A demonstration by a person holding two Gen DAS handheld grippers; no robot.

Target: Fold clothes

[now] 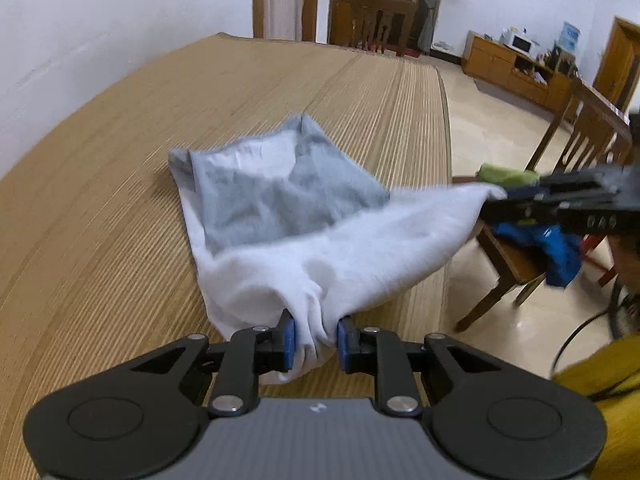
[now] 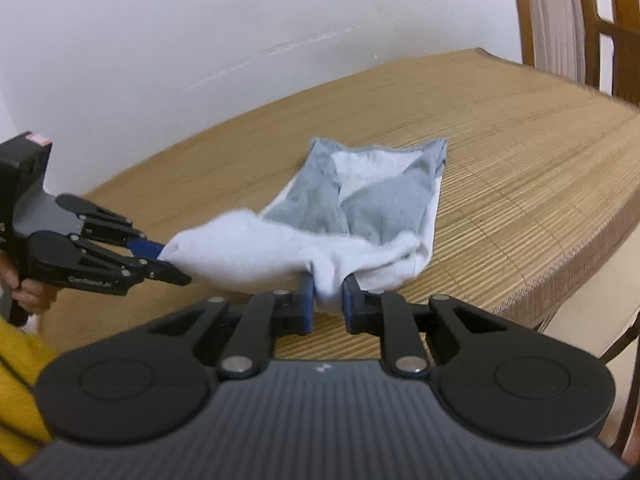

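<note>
I see soft, matt white-and-grey cloth garment (image 1: 280,216) on the counter (image 1: 120,200), a ribbed woven bamboo mat; my left claw (image 1: 316,340) is matt black plastic with blue pads.

A garment (image 1: 280,200) is lying on the mat-covered table (image 1: 120,160), its near edge lifted off the surface. The left gripper (image 1: 314,338) is pinching one near corner, and the right gripper (image 2: 327,298) the other. A chair (image 1: 520,256) is standing right of the table, clothes (image 1: 548,248) lying on its seat.
</note>
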